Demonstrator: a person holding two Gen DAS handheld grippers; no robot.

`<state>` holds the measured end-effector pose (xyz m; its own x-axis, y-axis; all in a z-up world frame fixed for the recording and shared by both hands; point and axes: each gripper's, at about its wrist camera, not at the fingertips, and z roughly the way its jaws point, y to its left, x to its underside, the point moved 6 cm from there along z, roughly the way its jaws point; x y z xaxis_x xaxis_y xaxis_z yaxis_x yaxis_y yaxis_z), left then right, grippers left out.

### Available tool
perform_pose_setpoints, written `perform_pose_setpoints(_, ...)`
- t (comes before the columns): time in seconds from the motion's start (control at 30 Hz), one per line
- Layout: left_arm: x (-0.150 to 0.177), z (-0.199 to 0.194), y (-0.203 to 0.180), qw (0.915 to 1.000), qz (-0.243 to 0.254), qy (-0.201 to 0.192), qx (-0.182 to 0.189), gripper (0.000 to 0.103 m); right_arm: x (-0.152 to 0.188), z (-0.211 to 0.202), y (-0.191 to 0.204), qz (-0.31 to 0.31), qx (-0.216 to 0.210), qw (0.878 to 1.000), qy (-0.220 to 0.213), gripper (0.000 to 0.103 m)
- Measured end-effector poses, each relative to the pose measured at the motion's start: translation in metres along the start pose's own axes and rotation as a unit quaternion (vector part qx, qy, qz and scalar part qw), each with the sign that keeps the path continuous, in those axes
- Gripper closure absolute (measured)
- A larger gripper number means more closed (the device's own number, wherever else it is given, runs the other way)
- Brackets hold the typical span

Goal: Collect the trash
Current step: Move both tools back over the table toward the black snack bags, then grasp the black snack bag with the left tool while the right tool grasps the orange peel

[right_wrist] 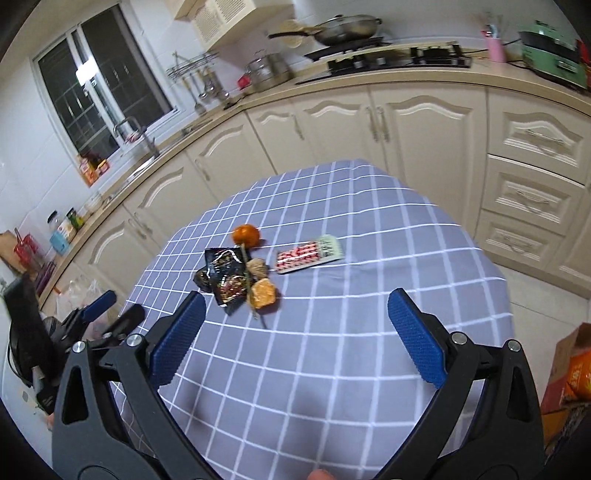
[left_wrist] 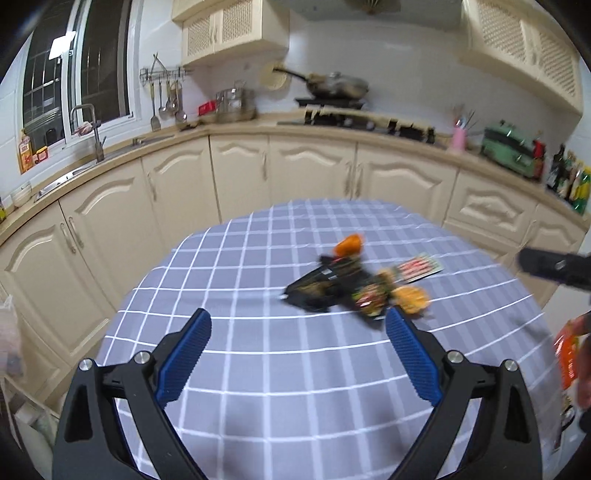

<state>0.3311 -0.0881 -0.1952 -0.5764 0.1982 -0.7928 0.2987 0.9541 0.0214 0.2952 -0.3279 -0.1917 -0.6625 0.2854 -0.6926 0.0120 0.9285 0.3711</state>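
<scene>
- Nearest to us, the left gripper point(left_wrist: 298, 325) hangs over the near part of the round table in the grey-blue cloth with white grid lines point(left_wrist: 295, 369), jaws spread wide, blue ribbed pads point(left_wrist: 184, 358) holding nothing and touching nothing.
- The right gripper point(right_wrist: 296, 308) does the same on its side: jaws released, wide apart, nothing between them, raised above the cloth.
- In the right wrist view the left gripper also shows at the lower left edge, off the table's rim.
- Just past the pads we see the trash pile: a crumpled black snack wrapper with red and gold print point(right_wrist: 225, 275) lying flat, a thin stick across it.
- Touching the wrapper's right edge, a piece of orange peel point(right_wrist: 263, 292), and behind that a brownish crumpled lump point(right_wrist: 258, 268).
- At the pile's far end sits a small whole orange fruit point(right_wrist: 246, 235).
- To the right, a little apart from the pile, a flat red-and-white packet with a green end point(right_wrist: 309, 254) lies on the cloth.
- Beyond the table, cream kitchen cabinets point(right_wrist: 332, 125) curve under a counter carrying a lidded steel wok point(right_wrist: 349, 26).
</scene>
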Motion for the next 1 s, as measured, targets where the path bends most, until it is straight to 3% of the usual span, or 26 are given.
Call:
perform_pose_setpoints(0.2,0.004,0.052,0.003,0.9973,0.052,0.049,-0.014,0.01,-0.009,0.031,0.013,-0.018,-0.001,1.0,0.02,0.006)
perform_pose_setpoints(0.57,-0.013,0.116,-0.012,0.9905,0.086,0.104,0.03,0.01,-0.035,0.115,0.039,-0.089,-0.005,0.993,0.078,0.01)
perform_pose_setpoints(0.63,-0.015,0.121,-0.016,0.9897,0.083,0.108,0.045,0.012,-0.04,0.134,0.043,-0.094,-0.007,0.991,0.09,0.02)
perform_pose_setpoints(0.67,-0.015,0.124,-0.019,0.9886,0.079,0.114,0.059,0.022,-0.042,0.142,0.044,-0.095,-0.009,0.991,0.096,0.022)
perform_pose_setpoints(0.77,-0.015,0.127,-0.024,0.9864,0.07,0.12,0.087,0.038,-0.042,0.172,0.045,-0.088,-0.021,0.988,0.124,0.034)
perform_pose_setpoints(0.87,-0.014,0.125,-0.03,0.9859,0.075,0.116,0.094,0.05,-0.039,0.181,0.047,-0.093,-0.03,0.987,0.124,0.047)
perform_pose_setpoints(0.9,-0.013,0.125,-0.03,0.9858,0.076,0.115,0.096,0.052,-0.039,0.181,0.049,-0.09,-0.04,0.987,0.125,0.061)
perform_pose_setpoints(0.93,-0.013,0.125,-0.031,0.9857,0.074,0.115,0.099,0.055,-0.039,0.18,0.05,-0.082,-0.051,0.988,0.123,0.068)
perform_pose_setpoints(1.0,-0.015,0.125,-0.027,0.9854,0.061,0.114,0.111,0.06,-0.038,0.18,0.05,-0.084,-0.049,0.989,0.113,0.069)
